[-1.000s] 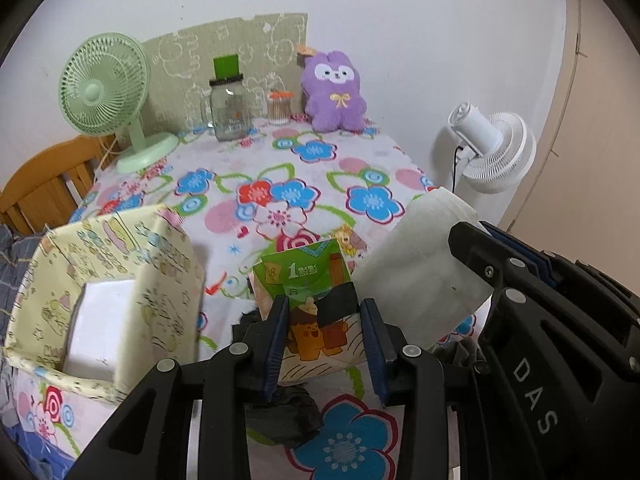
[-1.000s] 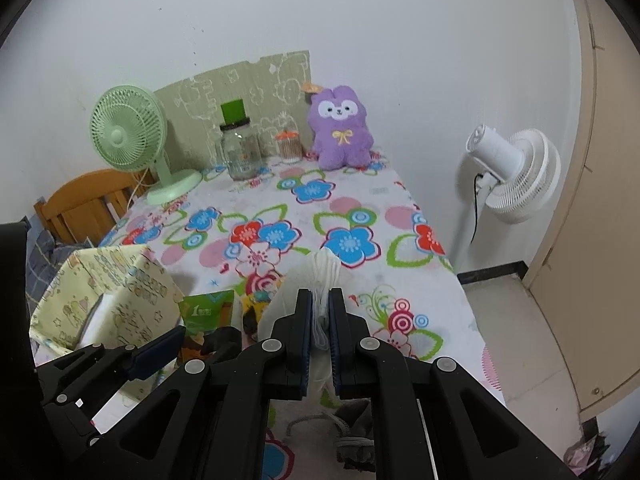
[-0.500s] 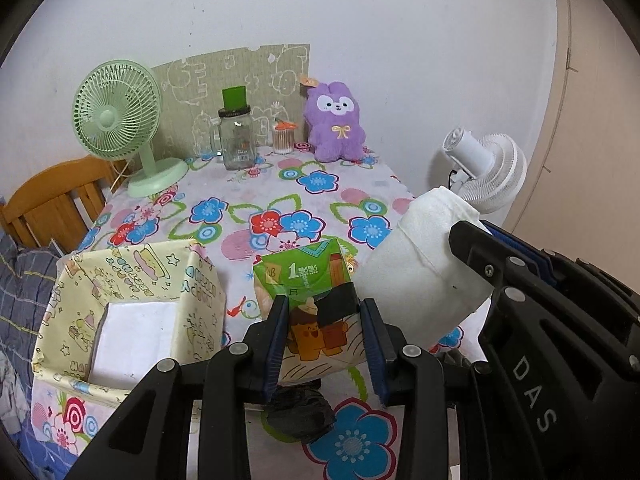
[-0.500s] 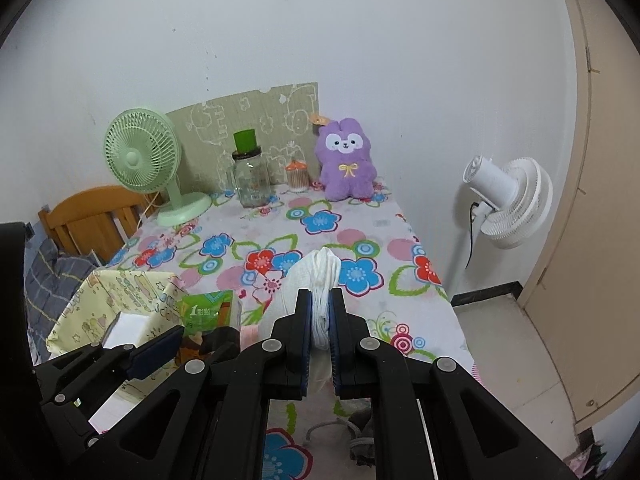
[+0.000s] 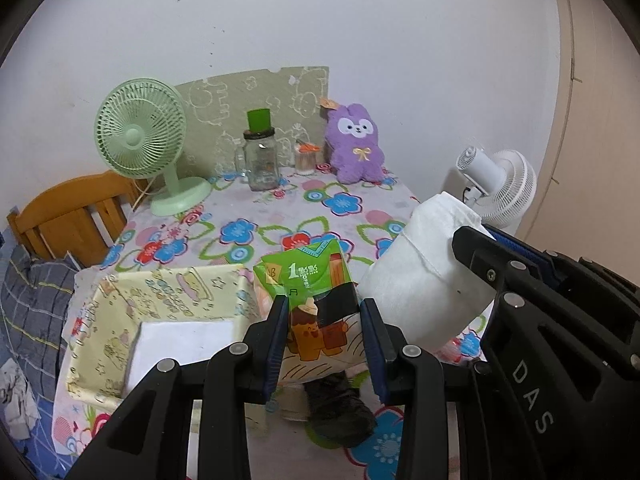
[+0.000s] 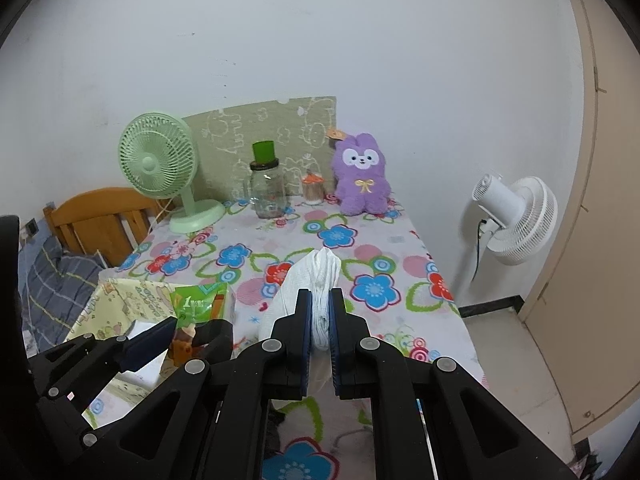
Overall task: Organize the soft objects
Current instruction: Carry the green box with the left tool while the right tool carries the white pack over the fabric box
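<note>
Left tongs clamp a green tissue pack; right tongs pinch a white cloth roll. The yellow fabric bin sits at nine o'clock, nearer the left.

- The green tissue pack bears a large white "1" with small print beside it, too small to read.
- The right gripper body carries the white letters "DAS".
</note>
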`<state>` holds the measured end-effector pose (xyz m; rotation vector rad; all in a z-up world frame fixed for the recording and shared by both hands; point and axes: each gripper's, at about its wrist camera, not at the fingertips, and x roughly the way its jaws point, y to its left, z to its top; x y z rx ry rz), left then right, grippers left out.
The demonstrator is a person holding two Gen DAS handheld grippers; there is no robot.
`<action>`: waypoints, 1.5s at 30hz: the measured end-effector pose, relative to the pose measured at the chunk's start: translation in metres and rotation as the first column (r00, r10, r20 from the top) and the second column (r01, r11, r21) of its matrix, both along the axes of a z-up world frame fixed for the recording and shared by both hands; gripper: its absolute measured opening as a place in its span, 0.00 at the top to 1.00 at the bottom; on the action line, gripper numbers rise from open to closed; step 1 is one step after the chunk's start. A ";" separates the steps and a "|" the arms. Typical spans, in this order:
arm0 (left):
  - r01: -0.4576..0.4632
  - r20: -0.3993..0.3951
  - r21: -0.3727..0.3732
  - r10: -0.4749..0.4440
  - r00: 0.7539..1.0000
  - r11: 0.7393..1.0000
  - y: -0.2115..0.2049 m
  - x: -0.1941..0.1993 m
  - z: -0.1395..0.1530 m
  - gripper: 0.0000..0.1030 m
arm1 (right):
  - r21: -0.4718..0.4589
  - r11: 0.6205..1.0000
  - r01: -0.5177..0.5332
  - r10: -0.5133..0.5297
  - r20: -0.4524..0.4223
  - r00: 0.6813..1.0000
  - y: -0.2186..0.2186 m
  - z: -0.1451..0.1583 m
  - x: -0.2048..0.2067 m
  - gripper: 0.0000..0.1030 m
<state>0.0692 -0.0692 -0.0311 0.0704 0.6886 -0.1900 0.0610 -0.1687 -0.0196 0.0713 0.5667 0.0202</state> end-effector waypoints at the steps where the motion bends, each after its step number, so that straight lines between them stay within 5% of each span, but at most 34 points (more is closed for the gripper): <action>1: -0.003 0.003 0.000 0.003 1.000 1.000 0.003 0.001 0.001 0.65 | -0.001 1.000 -0.005 0.005 0.002 1.000 0.004 0.001 0.001 0.89; 18: -0.064 0.000 -0.012 0.064 0.998 0.998 0.055 0.023 0.002 0.65 | -0.039 0.996 -0.076 0.076 -0.004 0.997 0.056 0.009 0.027 0.89; 45: -0.205 -0.069 0.033 0.207 0.976 0.978 0.140 0.055 -0.035 0.65 | -0.032 0.969 -0.245 0.242 -0.077 0.967 0.149 -0.026 0.077 0.89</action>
